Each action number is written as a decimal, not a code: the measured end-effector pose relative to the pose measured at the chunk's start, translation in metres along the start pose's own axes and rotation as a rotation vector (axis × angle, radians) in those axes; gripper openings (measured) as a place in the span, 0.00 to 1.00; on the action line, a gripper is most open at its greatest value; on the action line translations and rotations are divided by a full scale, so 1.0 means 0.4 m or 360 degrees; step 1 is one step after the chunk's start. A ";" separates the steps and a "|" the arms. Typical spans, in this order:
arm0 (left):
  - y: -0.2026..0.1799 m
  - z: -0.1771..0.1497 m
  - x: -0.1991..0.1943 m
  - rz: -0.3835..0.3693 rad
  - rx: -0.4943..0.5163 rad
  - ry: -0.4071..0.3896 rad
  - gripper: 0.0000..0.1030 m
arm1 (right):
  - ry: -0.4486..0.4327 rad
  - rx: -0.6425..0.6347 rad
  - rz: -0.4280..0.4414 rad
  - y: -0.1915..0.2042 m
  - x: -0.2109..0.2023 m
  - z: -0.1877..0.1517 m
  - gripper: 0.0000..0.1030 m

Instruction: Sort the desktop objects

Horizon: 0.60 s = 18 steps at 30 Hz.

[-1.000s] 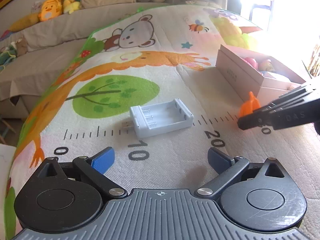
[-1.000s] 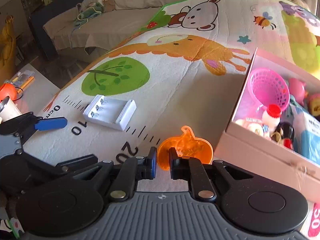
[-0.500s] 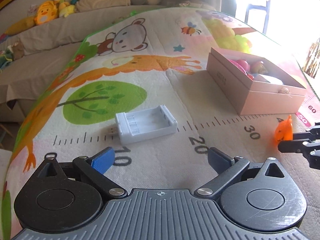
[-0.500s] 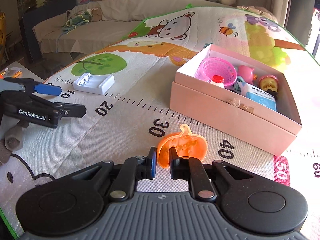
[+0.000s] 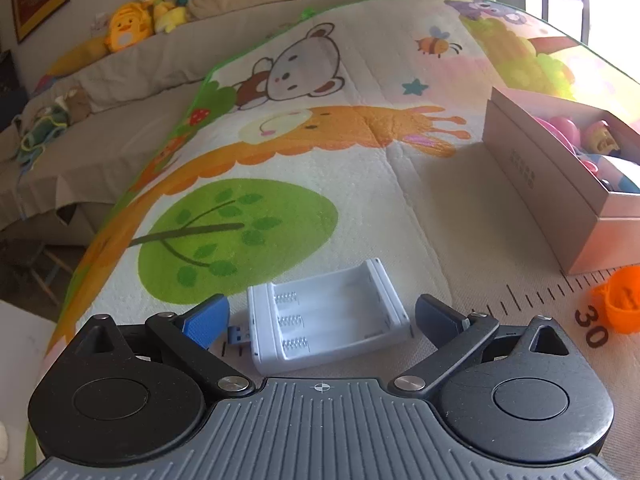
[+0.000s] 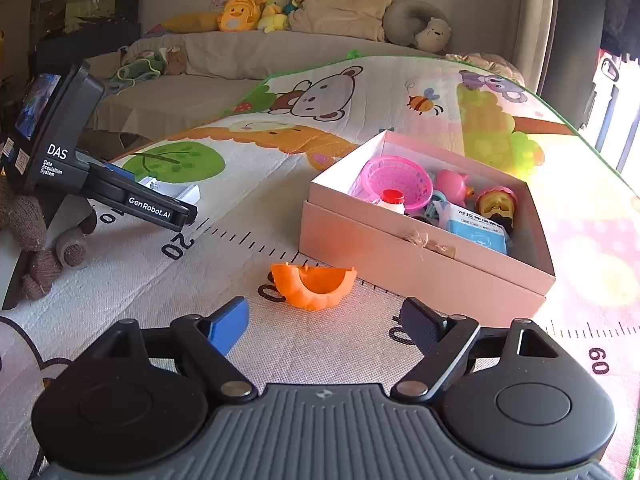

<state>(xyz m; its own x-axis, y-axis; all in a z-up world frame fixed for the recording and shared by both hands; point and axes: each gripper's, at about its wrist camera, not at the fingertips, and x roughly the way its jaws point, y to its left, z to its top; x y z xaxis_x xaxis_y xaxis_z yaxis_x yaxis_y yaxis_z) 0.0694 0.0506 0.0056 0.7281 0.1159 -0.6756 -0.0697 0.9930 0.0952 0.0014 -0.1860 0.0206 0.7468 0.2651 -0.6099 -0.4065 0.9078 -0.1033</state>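
Note:
A white battery charger (image 5: pixel 326 316) with an empty tray and a USB plug lies on the play mat, between the spread fingers of my open left gripper (image 5: pixel 322 316). An orange pumpkin-shaped mould (image 6: pixel 314 283) lies on the mat by the ruler marks, just ahead of my open, empty right gripper (image 6: pixel 324 322). It also shows at the right edge of the left wrist view (image 5: pixel 622 306). The left gripper (image 6: pixel 176 212) appears in the right wrist view over the charger (image 6: pixel 176 192).
A pink open box (image 6: pixel 400 240) holding a pink basket (image 6: pixel 398 180), a small bottle, a blue packet and toys stands behind the pumpkin. It shows in the left wrist view (image 5: pixel 560 200) too. A sofa with plush toys (image 6: pixel 240 12) runs along the back.
My right gripper has opened and let go of the orange pumpkin, which now lies on the mat near the box. My left gripper has moved forward so the charger sits between its fingers.

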 end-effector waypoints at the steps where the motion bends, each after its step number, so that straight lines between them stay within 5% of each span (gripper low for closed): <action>1: 0.003 0.003 0.005 -0.0010 -0.0019 0.0011 0.99 | 0.0003 0.0015 0.0011 -0.003 0.006 0.001 0.85; 4: 0.011 0.002 0.004 -0.0071 -0.0032 -0.0003 0.85 | 0.0028 0.0081 0.0044 -0.011 0.034 0.003 0.90; 10: 0.014 -0.023 -0.028 -0.0138 -0.0010 -0.0052 0.83 | 0.0123 0.0172 0.0072 -0.013 0.099 0.021 0.91; 13: 0.013 -0.038 -0.052 -0.0197 -0.0014 -0.0069 0.83 | 0.0149 0.0125 0.0064 0.000 0.113 0.028 0.76; 15: 0.010 -0.046 -0.071 -0.0249 -0.0009 -0.0084 0.83 | 0.0181 0.0108 0.0065 0.004 0.122 0.031 0.54; 18: 0.003 -0.059 -0.094 -0.0317 -0.0008 -0.0095 0.83 | 0.0202 0.0108 0.0054 0.005 0.126 0.037 0.46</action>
<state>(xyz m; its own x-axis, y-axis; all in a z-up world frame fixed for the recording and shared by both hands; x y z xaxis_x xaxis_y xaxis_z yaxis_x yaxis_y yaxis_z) 0.0260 0.0480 0.0139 0.7670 -0.0839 -0.6361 0.0761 0.9963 -0.0398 0.0461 -0.1660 0.0011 0.6588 0.2565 -0.7072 -0.3904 0.9201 -0.0300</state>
